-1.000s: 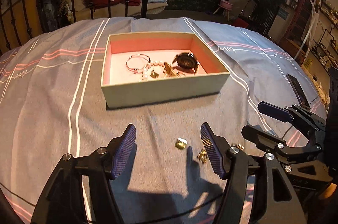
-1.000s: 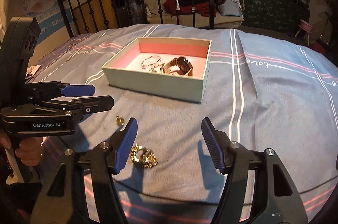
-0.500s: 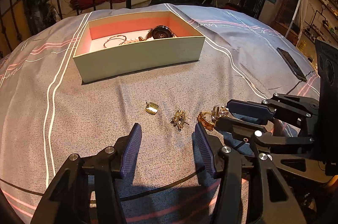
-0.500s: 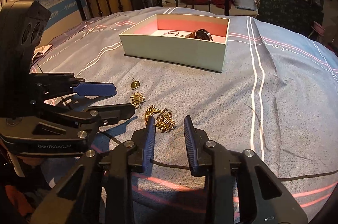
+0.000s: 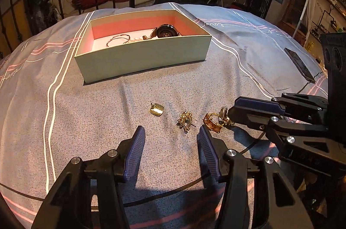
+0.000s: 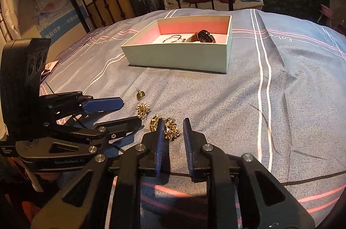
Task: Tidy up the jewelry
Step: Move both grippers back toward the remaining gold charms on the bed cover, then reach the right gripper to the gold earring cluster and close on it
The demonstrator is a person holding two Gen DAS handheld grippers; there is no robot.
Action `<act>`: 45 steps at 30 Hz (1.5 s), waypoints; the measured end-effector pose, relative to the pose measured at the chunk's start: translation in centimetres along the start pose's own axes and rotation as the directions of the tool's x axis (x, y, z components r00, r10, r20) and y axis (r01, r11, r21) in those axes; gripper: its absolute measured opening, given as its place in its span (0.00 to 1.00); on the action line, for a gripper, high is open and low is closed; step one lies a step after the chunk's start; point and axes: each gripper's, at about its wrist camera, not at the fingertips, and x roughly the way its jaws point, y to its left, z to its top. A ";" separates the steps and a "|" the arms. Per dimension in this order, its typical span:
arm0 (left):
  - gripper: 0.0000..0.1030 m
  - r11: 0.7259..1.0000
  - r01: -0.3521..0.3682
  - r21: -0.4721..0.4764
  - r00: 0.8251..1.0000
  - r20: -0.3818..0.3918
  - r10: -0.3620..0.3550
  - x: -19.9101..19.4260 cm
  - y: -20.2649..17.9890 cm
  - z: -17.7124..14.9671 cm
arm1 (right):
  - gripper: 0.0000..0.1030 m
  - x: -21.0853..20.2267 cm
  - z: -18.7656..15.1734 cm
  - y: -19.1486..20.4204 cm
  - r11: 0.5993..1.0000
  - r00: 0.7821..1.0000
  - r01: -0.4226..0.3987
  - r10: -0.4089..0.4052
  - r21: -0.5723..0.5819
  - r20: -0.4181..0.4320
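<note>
Since a second ago both grippers have dropped lower toward the bedspread [image 5: 216, 82], and the right gripper's jaws have narrowed from wide apart to a slim gap. At the left, the left gripper [image 5: 170, 138] hovers with its jaws wide apart and nothing between them; its blue pads point at the loose gold pieces. Ahead of it, the flat gold earring [image 5: 157, 109] lies on the grey cloth, with a small spiky gold cluster [image 5: 185, 120] near it on the right. Next comes the gold chain bracelet [image 5: 213, 122], a heaped tangle lying at the tip of the right gripper [image 6: 173, 131]. In the right wrist view the heap sits partly between the two narrow-set fingers, though whether they pinch it cannot be told. Farther back stands the pale green box [image 5: 142, 56] with its pink lining, holding a watch [image 5: 165, 31] and a thin bangle [image 5: 117, 40]. At far right a dark phone [image 5: 299, 64] lies on the bedspread.
</note>
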 end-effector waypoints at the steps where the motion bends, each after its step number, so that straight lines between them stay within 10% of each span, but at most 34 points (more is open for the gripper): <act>1: 0.50 1.000 -0.003 -0.003 1.000 0.001 0.003 0.0 0.1 0.0 | 0.18 0.1 0.3 -0.1 1.000 1.000 -0.005 0.005 0.010 -0.001; 45: 0.50 0.999 -0.003 -0.032 1.000 0.004 0.003 -0.1 1.3 -0.1 | 0.24 1.1 -0.2 0.6 0.999 0.998 -0.020 0.018 -0.030 -0.059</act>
